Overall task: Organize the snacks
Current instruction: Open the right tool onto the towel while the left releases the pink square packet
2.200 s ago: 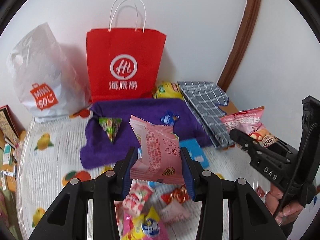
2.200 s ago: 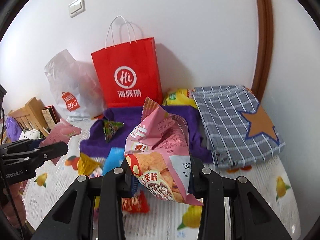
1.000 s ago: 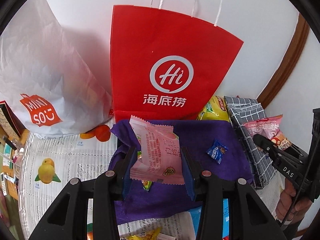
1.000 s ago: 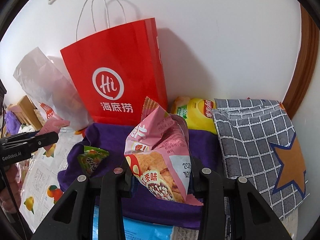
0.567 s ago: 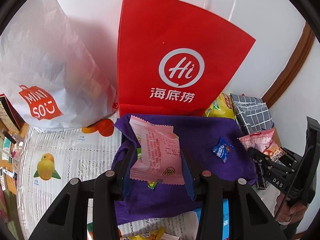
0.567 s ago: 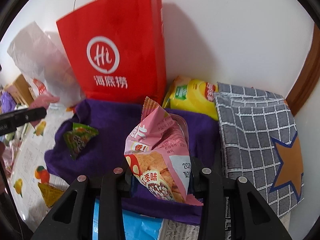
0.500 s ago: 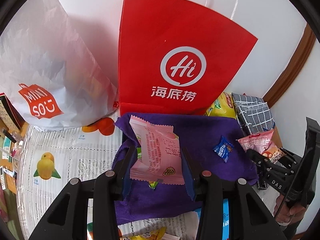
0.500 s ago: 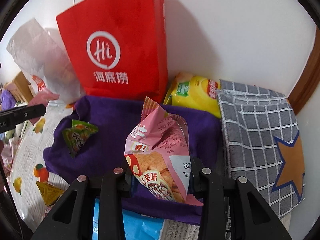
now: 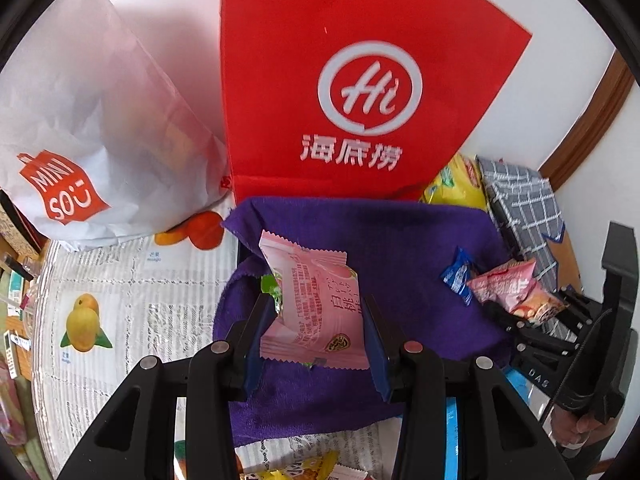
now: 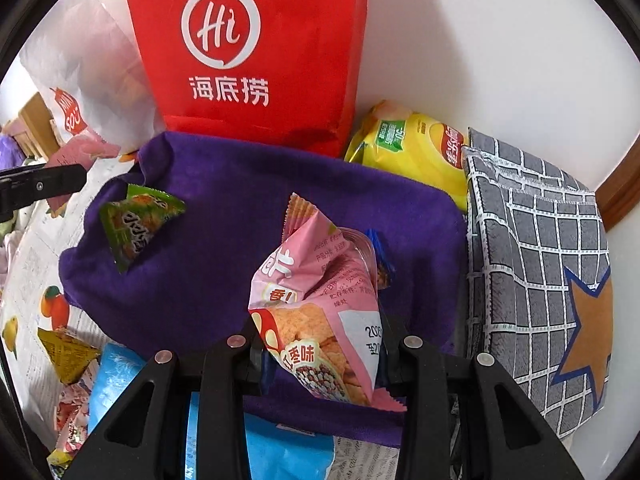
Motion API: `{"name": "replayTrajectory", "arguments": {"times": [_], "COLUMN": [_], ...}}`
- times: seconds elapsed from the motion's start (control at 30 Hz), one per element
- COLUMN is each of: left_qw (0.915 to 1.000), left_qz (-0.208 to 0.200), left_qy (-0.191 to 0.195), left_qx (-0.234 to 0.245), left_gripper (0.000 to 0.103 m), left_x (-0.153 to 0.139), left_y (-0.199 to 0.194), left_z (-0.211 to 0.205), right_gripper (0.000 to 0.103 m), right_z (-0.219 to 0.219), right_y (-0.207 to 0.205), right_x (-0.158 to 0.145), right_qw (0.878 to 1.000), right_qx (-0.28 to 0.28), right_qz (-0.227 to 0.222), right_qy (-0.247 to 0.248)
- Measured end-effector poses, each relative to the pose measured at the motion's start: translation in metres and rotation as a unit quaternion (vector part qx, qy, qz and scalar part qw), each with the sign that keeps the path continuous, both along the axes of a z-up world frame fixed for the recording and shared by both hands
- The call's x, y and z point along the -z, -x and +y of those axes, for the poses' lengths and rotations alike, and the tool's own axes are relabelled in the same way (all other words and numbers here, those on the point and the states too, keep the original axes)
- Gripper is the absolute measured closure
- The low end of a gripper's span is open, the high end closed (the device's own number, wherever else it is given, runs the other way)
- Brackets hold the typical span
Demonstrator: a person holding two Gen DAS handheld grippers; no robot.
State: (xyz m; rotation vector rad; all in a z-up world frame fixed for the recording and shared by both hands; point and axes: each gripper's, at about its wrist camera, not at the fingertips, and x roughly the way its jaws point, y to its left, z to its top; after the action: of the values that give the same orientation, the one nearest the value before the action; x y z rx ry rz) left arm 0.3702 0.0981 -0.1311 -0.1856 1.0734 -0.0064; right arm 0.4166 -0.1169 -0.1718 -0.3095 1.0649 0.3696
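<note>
My left gripper (image 9: 316,320) is shut on a flat pink snack packet (image 9: 316,304) and holds it over the left part of a purple cloth (image 9: 400,248). My right gripper (image 10: 322,344) is shut on a puffy pink snack bag (image 10: 320,312) over the right part of the same cloth (image 10: 224,232). A green triangular snack (image 10: 136,224) and a small blue candy (image 9: 458,276) lie on the cloth. The right gripper with its bag shows at the right of the left wrist view (image 9: 532,308).
A red paper bag (image 9: 352,92) stands against the wall behind the cloth, with a white plastic bag (image 9: 92,120) to its left. A yellow chip bag (image 10: 412,152) and a grey checked pouch (image 10: 536,264) lie right. More snacks (image 10: 76,360) lie on the fruit-print tablecloth (image 9: 120,320).
Both grippers have moved forward and lower over the purple cloth, still holding their packets. The red bag now looms larger in both views.
</note>
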Motion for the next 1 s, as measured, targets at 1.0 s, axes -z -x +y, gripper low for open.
{"name": "replayTrajectory", "arguments": {"times": [1.0], "left_qw": [0.9971], "left_qz": [0.067], "left_qy": [-0.01], "left_qx": [0.035], "left_gripper": [0.061], "left_x": [0.029], "left_y": [-0.01], "left_z": [-0.022], "right_gripper": [0.041], "right_z": [-0.029], "right_y": [0.005], "right_x": [-0.037], "right_qw": [0.994], "right_qx": [0.076], "right_qz": [-0.072], "right_qy": [-0.021]}}
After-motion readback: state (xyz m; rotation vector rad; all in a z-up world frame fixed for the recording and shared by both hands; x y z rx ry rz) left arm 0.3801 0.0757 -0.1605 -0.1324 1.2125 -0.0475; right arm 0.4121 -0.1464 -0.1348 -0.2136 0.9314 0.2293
